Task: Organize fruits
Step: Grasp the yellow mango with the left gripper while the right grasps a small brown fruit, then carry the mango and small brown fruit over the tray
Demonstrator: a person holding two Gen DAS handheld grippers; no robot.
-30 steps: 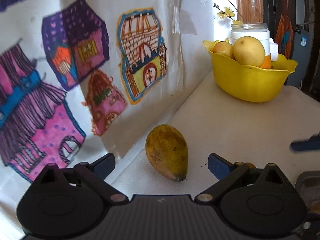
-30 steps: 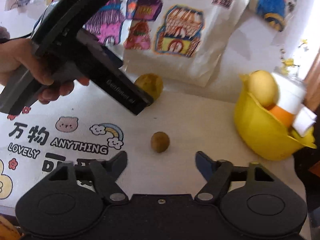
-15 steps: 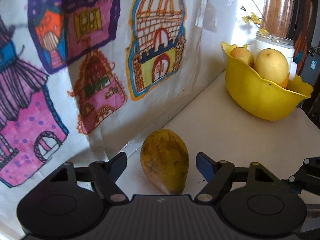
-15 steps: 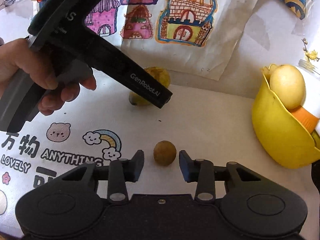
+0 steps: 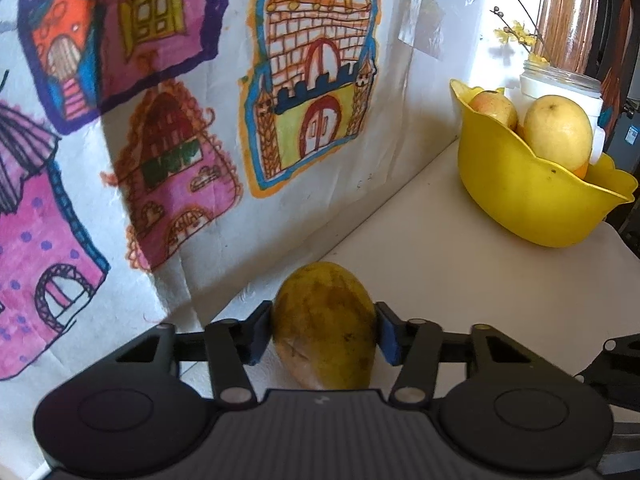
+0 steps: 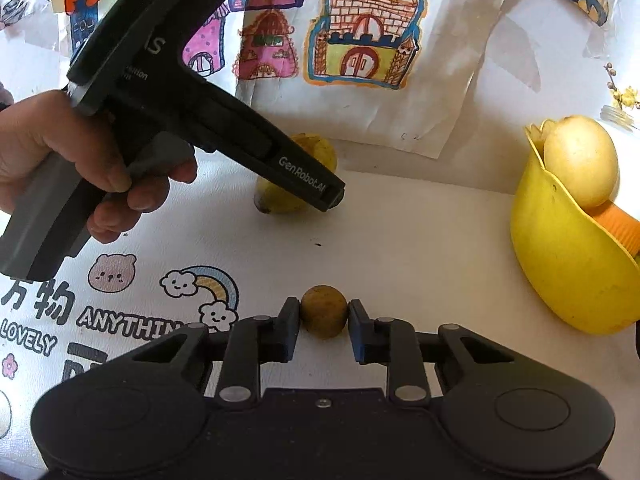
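Right now both tools have just been closing, each on its own fruit. The left tool (image 5: 324,330) has its blue pads against the flanks of the mango (image 5: 325,320), which lies on the white surface (image 5: 460,280) close to the back edge, just under the wall of children's drawings (image 5: 312,80). The right tool (image 6: 323,322) has narrowed onto the small brown round fruit (image 6: 324,316), nearer the front edge beside the printed rainbow. Its pads look to be touching the fruit, though a sliver of gap on one side may only be shadow. The yellow bowl (image 5: 532,200) stands toward the right end of the surface, already heaped with a pale pear-like fruit (image 5: 558,128) and an apple (image 5: 492,104), with a white jar (image 5: 560,84) just behind it.

What worries me is the mango. It is smooth, tapered and heavy for such small pads, and they seem to sit around its broad middle, so on the lift it could pivot nose-down or squirt out and roll toward the wall. The little round fruit could pop forward if the pads catch it off centre. Then the bowl: it is nearly full, so a dropped mango may knock the top fruit over the rim. Both hands heading there together could also collide.
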